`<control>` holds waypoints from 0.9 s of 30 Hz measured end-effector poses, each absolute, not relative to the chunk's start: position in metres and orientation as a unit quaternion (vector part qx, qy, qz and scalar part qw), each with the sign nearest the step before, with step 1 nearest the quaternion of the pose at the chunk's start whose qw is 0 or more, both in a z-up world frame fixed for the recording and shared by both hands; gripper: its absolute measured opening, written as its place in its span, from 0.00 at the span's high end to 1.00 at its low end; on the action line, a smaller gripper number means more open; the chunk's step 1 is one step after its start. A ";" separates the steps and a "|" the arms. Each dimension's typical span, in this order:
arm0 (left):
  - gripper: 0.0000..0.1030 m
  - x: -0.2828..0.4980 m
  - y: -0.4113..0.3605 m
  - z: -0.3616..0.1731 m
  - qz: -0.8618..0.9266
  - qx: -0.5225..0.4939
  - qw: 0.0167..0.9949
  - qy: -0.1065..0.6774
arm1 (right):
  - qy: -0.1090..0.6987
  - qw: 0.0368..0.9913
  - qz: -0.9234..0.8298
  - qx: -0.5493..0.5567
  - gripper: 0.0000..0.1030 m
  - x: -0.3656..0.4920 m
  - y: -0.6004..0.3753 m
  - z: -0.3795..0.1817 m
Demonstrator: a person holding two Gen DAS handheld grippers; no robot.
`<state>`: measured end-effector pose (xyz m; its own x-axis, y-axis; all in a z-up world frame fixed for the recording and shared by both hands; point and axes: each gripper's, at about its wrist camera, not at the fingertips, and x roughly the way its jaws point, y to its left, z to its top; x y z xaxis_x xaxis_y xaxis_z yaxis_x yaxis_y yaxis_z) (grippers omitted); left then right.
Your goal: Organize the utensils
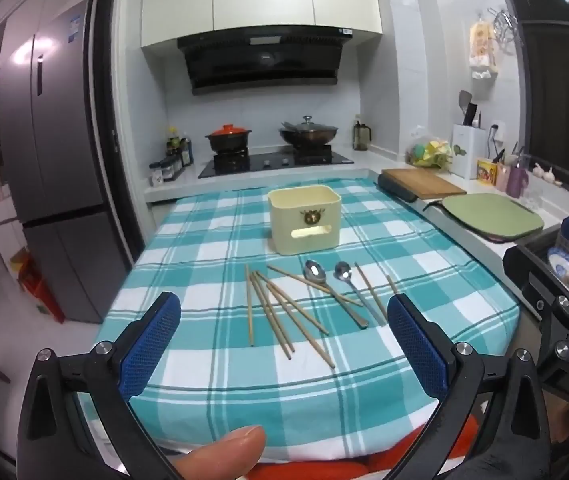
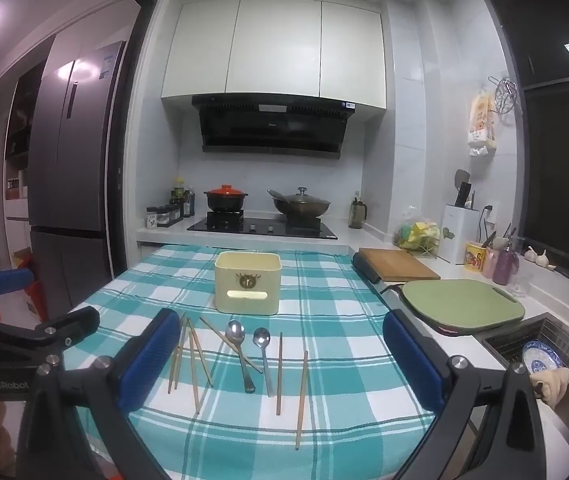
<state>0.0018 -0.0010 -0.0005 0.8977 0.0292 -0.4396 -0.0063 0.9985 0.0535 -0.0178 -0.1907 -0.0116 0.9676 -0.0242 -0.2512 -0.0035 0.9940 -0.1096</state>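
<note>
Several wooden chopsticks (image 1: 272, 312) (image 2: 194, 360) and two metal spoons (image 1: 316, 272) (image 2: 262, 340) lie scattered on a teal checked tablecloth (image 1: 212, 240) (image 2: 324, 300). Behind them stands a cream utensil holder (image 1: 304, 220) (image 2: 248, 282), upright and seemingly with nothing in it. My left gripper (image 1: 284, 308) hovers open over the near edge, its blue pads (image 1: 152, 344) either side of the pile. My right gripper (image 2: 276, 328) is open too, short of the utensils and touching none. The right gripper's body (image 1: 552, 300) shows at the right edge of the left wrist view.
Right of the table runs a counter with a wooden board (image 2: 396, 266), a green board (image 2: 460, 306) and a sink holding a blue-patterned plate (image 2: 540, 360). A stove with two pots (image 2: 264, 204) sits behind. A fridge (image 1: 56, 160) stands left. A thumb (image 1: 220, 452) shows below.
</note>
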 end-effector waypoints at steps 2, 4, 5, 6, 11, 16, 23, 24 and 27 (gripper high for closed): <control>0.00 0.002 -0.004 -0.001 0.010 0.029 0.973 0.227 | 0.122 0.991 -0.007 -0.054 0.00 -0.020 -0.191 -0.010; 0.00 0.002 -0.005 -0.002 0.010 0.032 0.973 0.227 | 0.120 0.992 -0.007 -0.050 0.00 -0.022 -0.192 -0.009; 0.00 0.003 -0.006 -0.002 0.010 0.033 0.973 0.227 | 0.119 0.992 -0.007 -0.049 0.00 -0.022 -0.192 -0.008; 0.00 0.003 -0.004 -0.003 0.009 0.031 0.973 0.228 | 0.119 0.992 -0.008 -0.048 0.00 -0.022 -0.192 -0.008; 0.00 0.004 -0.005 -0.004 0.011 0.036 0.973 0.227 | 0.120 0.992 -0.010 -0.049 0.00 -0.020 -0.193 -0.004; 0.00 0.004 -0.005 -0.006 0.012 0.037 0.973 0.227 | 0.117 0.992 -0.007 -0.046 0.00 -0.019 -0.195 -0.001; 0.00 0.005 -0.003 -0.008 0.011 0.040 0.973 0.227 | 0.115 0.992 -0.008 -0.045 0.00 -0.019 -0.195 0.000; 0.00 0.006 -0.003 -0.007 0.011 0.041 0.973 0.227 | 0.115 0.992 -0.009 -0.045 0.00 -0.019 -0.195 0.000; 0.00 0.009 -0.003 -0.007 0.010 0.044 0.972 0.229 | 0.116 0.992 -0.007 -0.045 0.00 -0.019 -0.197 0.000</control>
